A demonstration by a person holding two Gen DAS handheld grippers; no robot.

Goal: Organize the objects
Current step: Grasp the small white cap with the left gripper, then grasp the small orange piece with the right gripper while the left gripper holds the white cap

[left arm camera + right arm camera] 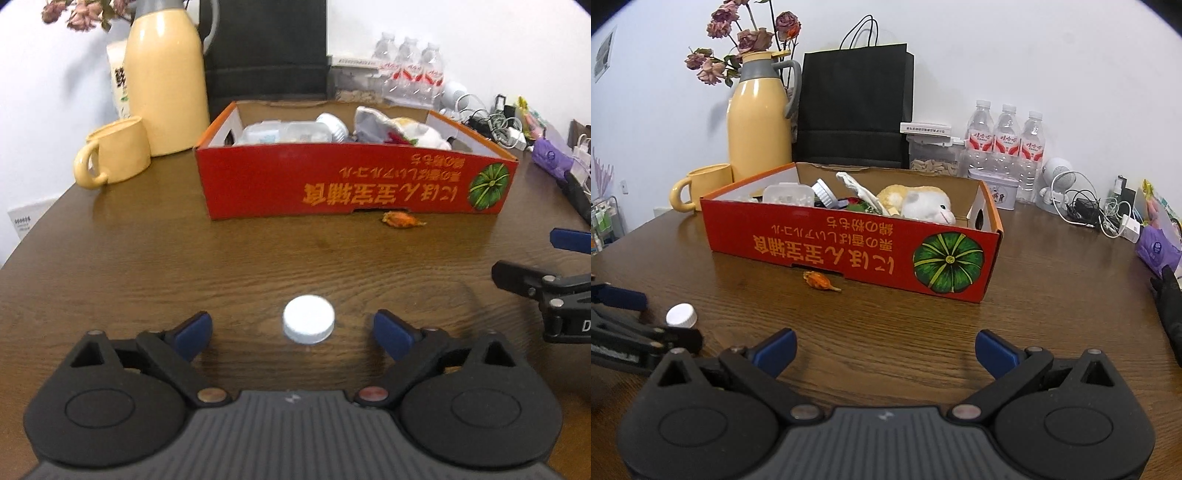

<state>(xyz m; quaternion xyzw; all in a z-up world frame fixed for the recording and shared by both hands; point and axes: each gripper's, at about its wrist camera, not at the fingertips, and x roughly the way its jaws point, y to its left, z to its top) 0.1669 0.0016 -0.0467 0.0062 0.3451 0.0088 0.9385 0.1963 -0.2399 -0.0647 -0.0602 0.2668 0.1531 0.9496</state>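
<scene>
Your left tool [293, 334] hangs low over the table [147, 258] with its jaws apart, and the white cap [308, 324] lies right between the blue fingertips [194, 334], a clear gap on each side, nothing gripped. The cap is round, so it has no long axis to line up with; any squeeze across it should do. It sits flat on the wood, straight ahead of this tool and centred in its span, so the left hand is plainly the nearer one.

Your right tool [884, 350] is also spread open and holds nothing; only bare wood shows between its tips. From its view the white cap [681, 315] lies off to the left, beside the other tool's dark finger, well outside its own reach line.

Farther on, a small orange wrapped sweet [402, 219] lies loose on the table just in front of the red cardboard box [351, 181], near the notch in its lower edge. The box already carries a plush toy [923, 203], plastic containers and other bits. Its near wall stands between the cap and the inside, so I judge you must lift over that rim.

Behind it stand a yellow mug [114, 153], a yellow flask [166, 81], a black paper bag [855, 107] and water bottles [1006, 136]; cables [1089, 210] lie at the far right, clear of your path.
</scene>
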